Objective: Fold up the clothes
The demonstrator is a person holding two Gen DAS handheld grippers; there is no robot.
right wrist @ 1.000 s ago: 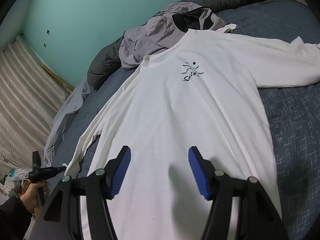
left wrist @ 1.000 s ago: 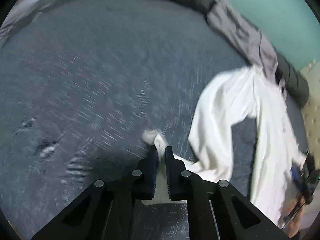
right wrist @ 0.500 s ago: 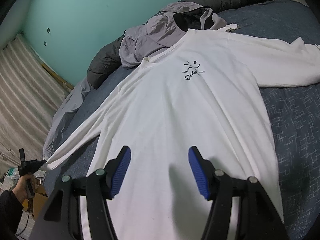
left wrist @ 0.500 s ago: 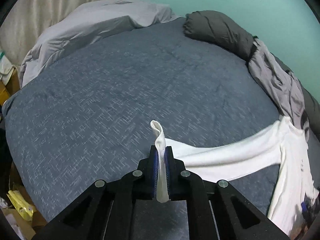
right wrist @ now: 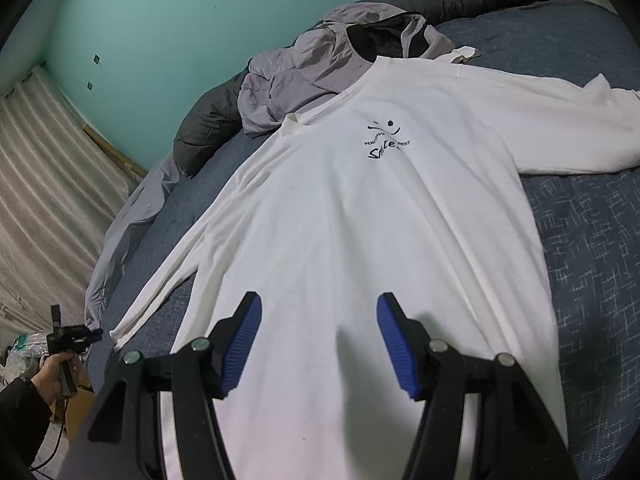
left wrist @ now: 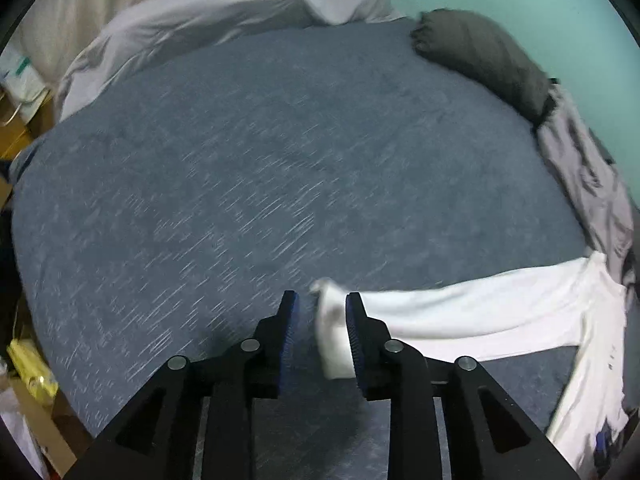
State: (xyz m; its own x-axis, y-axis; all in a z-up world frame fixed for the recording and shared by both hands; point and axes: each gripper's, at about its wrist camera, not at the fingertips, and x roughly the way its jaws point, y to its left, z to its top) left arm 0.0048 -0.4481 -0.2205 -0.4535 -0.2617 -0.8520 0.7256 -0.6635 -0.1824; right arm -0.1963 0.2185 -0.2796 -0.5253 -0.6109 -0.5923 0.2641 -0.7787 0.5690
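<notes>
My left wrist view is smeared with motion blur: the weave of the blue bedspread (left wrist: 248, 184) shows only as streaks, and the sleeve cuff (left wrist: 332, 320) between my left gripper's (left wrist: 322, 312) spread fingers is a soft white shape; whether it touches the right pad I cannot tell. The white shirt (right wrist: 360, 240) is cut off by the right edge in that view, its print an unreadable smudge. In my right wrist view the small lettering around the chest print (right wrist: 386, 144) is too fine to read. The shirt's hem is hidden behind my right gripper (right wrist: 320, 320). The far sleeve's end runs off the right edge.
</notes>
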